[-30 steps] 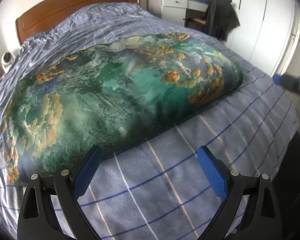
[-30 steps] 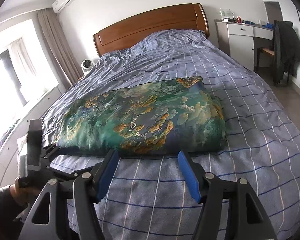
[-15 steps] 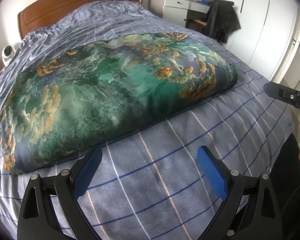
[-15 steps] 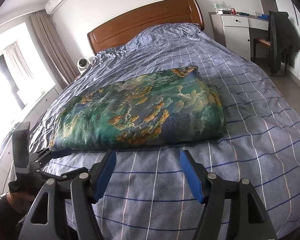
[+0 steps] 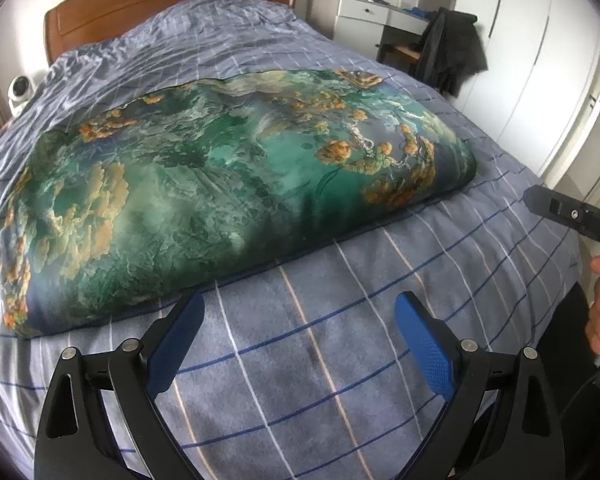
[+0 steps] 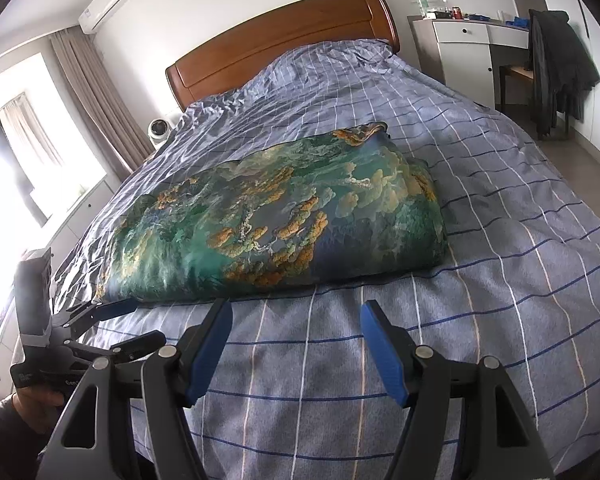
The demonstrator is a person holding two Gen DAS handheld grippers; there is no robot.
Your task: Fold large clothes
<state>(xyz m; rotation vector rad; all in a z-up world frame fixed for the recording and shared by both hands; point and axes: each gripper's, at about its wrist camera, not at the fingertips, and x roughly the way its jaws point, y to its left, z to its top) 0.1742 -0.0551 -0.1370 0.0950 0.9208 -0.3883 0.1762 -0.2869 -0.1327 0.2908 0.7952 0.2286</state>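
Ahead, folded quilt [image 5: 228,200], hand-held gripper [image 5: 296,312] (open)

Folded garment [image 5: 220,200] on bed [image 5: 340,340]

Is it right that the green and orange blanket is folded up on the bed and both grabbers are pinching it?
Not quite. The blanket is folded on the bed, but neither grabber pinches it: the left gripper and right gripper hang open above bare bedspread, as both wrist views show.
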